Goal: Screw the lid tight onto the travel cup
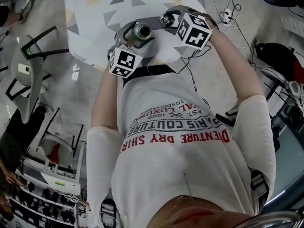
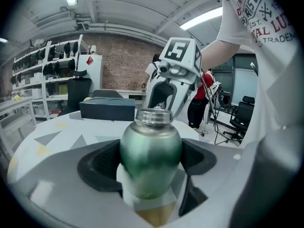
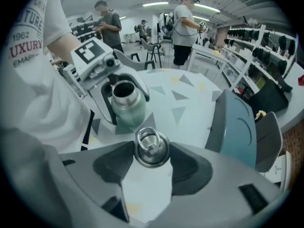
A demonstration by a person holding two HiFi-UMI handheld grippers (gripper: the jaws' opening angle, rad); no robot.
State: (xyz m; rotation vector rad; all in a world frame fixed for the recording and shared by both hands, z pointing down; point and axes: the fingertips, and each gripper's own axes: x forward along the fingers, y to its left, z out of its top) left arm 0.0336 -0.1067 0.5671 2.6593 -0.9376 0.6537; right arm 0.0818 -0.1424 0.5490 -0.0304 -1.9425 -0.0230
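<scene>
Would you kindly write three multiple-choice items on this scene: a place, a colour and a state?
1. Where is the lid? A screwed on the travel cup; B between the right gripper's jaws; C out of every view.
2. What colour is the travel cup's body? A green; B red; C black.
3. How is the left gripper? A open and empty; B out of every view; C shut on the travel cup.
Answers: 1 B, the right gripper view shows its jaws closed on the lid. 2 A, the left gripper view shows green metal. 3 C, its jaws press the cup's sides.
</scene>
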